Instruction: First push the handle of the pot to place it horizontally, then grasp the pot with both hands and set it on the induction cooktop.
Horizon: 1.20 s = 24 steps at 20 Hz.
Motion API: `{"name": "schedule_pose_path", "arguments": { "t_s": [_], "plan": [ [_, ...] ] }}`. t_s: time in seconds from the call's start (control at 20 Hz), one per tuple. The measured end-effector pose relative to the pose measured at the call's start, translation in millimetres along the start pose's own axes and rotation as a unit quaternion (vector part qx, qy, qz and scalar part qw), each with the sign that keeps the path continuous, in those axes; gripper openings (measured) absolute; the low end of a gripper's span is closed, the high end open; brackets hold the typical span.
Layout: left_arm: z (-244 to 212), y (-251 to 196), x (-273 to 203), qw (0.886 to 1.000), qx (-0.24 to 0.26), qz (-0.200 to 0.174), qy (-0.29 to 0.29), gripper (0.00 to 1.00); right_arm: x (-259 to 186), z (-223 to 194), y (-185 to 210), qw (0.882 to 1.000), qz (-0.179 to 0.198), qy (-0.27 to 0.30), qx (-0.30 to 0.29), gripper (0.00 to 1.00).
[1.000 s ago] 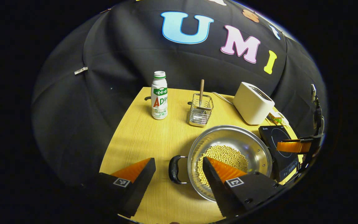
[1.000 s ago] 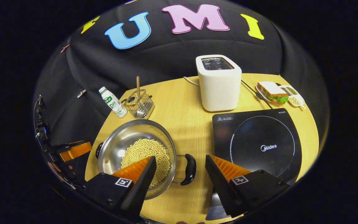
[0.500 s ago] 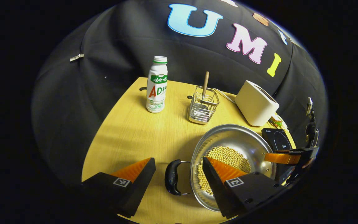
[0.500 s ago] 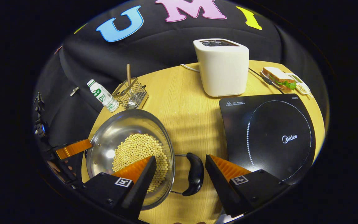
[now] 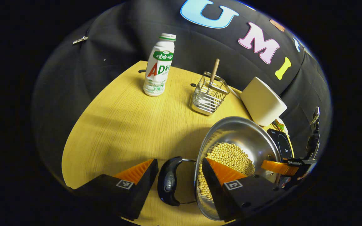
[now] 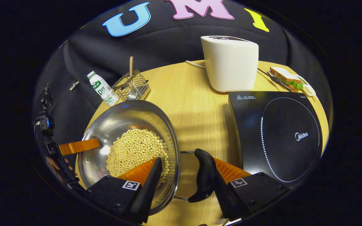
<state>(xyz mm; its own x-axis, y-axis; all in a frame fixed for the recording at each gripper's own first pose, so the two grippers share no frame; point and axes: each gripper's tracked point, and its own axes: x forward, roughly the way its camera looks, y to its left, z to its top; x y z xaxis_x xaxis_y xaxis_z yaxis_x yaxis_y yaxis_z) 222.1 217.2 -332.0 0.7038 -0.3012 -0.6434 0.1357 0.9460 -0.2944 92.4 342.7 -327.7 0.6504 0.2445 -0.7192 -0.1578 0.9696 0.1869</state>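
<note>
two views: my right gripper view shows the induction cooktop (image 6: 278, 135) whole; both grippers (image 5: 179, 168) (image 6: 187, 166) gape astride the pot's (image 6: 127, 138) handles (image 5: 168, 181) (image 6: 203, 179), set side-to-side.

Left gripper view: camera rides low and close at the pot's (image 5: 240, 147) left handle (image 5: 168, 180), near the bench's (image 5: 121, 125) front left edge, facing the far edge and bottle (image 5: 159, 69).
Right gripper view: camera close at the pot's other handle (image 6: 203, 175), facing the toaster (image 6: 231, 67) and cooktop (image 6: 278, 131).
Shared: pot, bottle, wire rack (image 5: 209, 95), toaster, cooktop.
</note>
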Motion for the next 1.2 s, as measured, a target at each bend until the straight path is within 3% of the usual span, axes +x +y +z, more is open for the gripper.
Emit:
{"name": "schedule_pose_path", "arguments": {
  "t_s": [0.1, 0.15, 0.2, 0.3, 0.4, 1.2],
  "plan": [
    [-1, 0, 2, 1.000, 0.009, 0.001, 0.002, 0.80, 2, -1, -6, 1.000, -0.009, 0.001, 0.002, 0.81],
    [-1, 0, 1, 1.000, 0.011, 0.004, 0.003, 0.64, 4, -1, -6, 1.000, -0.008, 0.002, 0.003, 0.76],
    [-3, 2, 5, 1.000, 0.013, 0.007, 0.003, 0.64, 5, -2, -6, 1.000, -0.008, 0.006, 0.002, 0.66],
    [-3, 1, 3, 1.000, 0.006, 0.000, 0.002, 0.64, -5, 4, -8, 1.000, -0.014, 0.007, -0.004, 0.68],
    [-6, 1, 2, 1.000, 0.000, -0.003, 0.007, 0.63, 7, -7, -10, 1.000, -0.021, 0.018, 0.005, 0.62],
    [-19, -4, -33, 1.000, -0.015, 0.026, 0.007, 0.57, -13, 3, -3, 0.999, -0.003, 0.013, -0.037, 0.59]
  ]
}}
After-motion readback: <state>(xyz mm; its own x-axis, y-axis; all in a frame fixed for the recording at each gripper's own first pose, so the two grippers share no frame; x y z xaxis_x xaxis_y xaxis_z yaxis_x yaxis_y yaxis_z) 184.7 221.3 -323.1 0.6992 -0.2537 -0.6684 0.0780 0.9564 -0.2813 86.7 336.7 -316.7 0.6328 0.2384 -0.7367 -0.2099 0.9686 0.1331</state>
